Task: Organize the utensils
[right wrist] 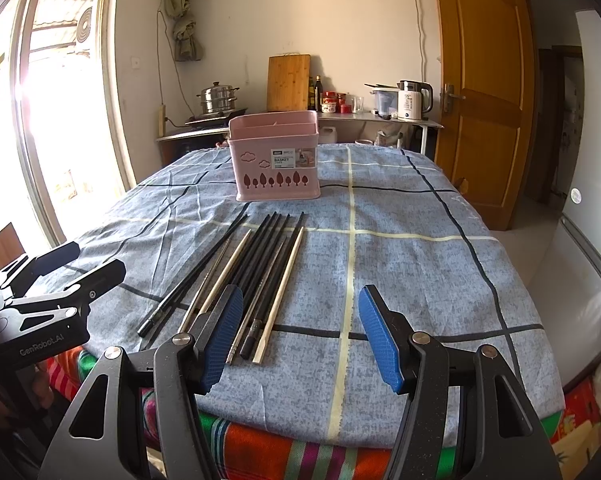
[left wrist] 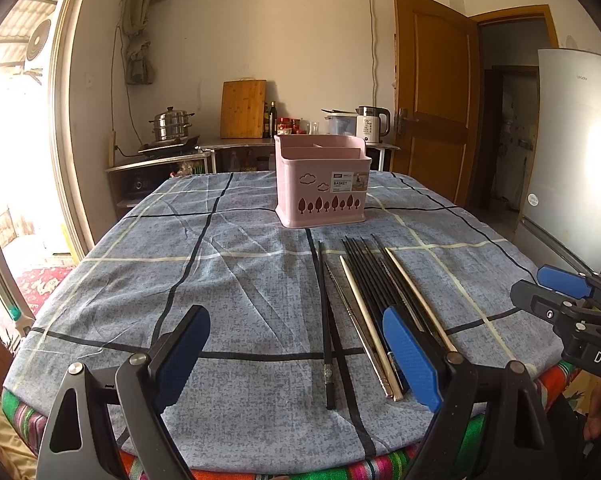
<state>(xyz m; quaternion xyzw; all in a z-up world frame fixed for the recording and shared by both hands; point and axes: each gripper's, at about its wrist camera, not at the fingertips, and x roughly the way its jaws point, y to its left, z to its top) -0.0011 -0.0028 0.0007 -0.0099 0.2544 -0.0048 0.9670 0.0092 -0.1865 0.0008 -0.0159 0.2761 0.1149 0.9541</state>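
On the counter [left wrist: 228, 280], under a blue checked cloth, we see these things from left to right:

Left gripper [left wrist: 296, 364]: we hold it low over the near edge of the counter, its blue-padded fingers [left wrist: 180, 356] spread wide with nothing between them. In the right wrist view it shows at the far left [right wrist: 74, 270], its fingers also apart.

Single black chopstick [left wrist: 325, 320]: it lies by itself on the cloth, just left of the main bundle, pointing away from us toward the basket.

Chopstick bundle [left wrist: 374, 288]: mostly black sticks lie side by side, with a metal one and two pale ones among them. In the right wrist view the same group [right wrist: 260, 264] fans out from the near edge toward the basket.

Pink basket [left wrist: 322, 184]: it stands upright near the far middle of the counter, well apart from the chopsticks, with a label on its front and dividers inside. We cannot see anything in its compartments from these angles.

Right gripper [right wrist: 300, 338]: we hold it over the near edge, right of the bundle, its fingers [right wrist: 378, 340] wide apart and gripping nothing. Its left finger sits in front of the near ends of the bundle in our view; we cannot tell whether it touches them.
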